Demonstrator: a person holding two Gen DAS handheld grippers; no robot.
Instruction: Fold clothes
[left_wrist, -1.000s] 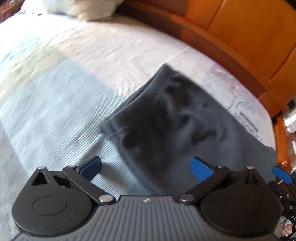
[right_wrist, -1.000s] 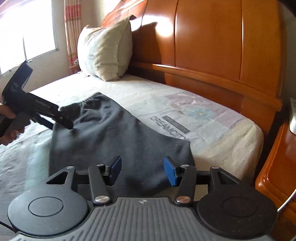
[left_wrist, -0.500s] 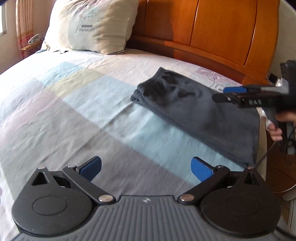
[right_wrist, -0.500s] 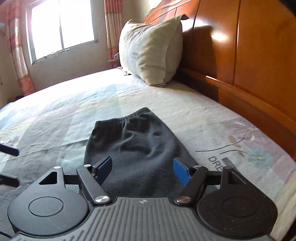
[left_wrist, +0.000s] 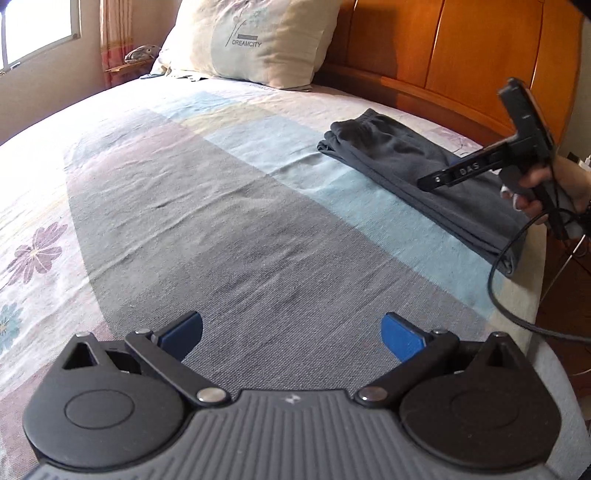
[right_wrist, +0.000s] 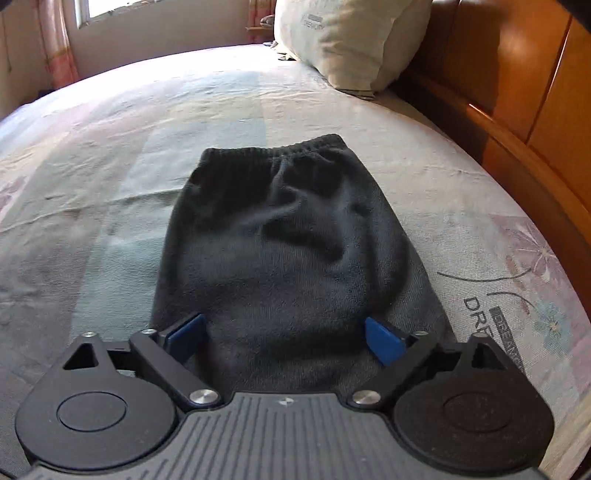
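Note:
A folded dark grey garment (right_wrist: 288, 251) with an elastic waistband lies flat on the bed near the headboard. In the left wrist view the same garment (left_wrist: 417, 173) sits at the right side of the bed. My right gripper (right_wrist: 284, 336) hovers above the garment's near end, its jaws opening wide, and the blue pads press on nothing. It shows from the side as the right gripper (left_wrist: 443, 179) in a hand over the cloth. My left gripper (left_wrist: 291, 334) is open over bare bedsheet, well away from the garment.
A cream pillow (left_wrist: 251, 40) leans against the wooden headboard (left_wrist: 480, 55). The patterned bedsheet (left_wrist: 184, 206) spreads to the left. A black cable (left_wrist: 509, 295) hangs past the bed's right edge. A window (right_wrist: 110, 7) is at the far wall.
My left gripper pulled back from over the garment to bare sheet at the left. My right gripper's jaws spread wider and swung to face the garment lengthwise.

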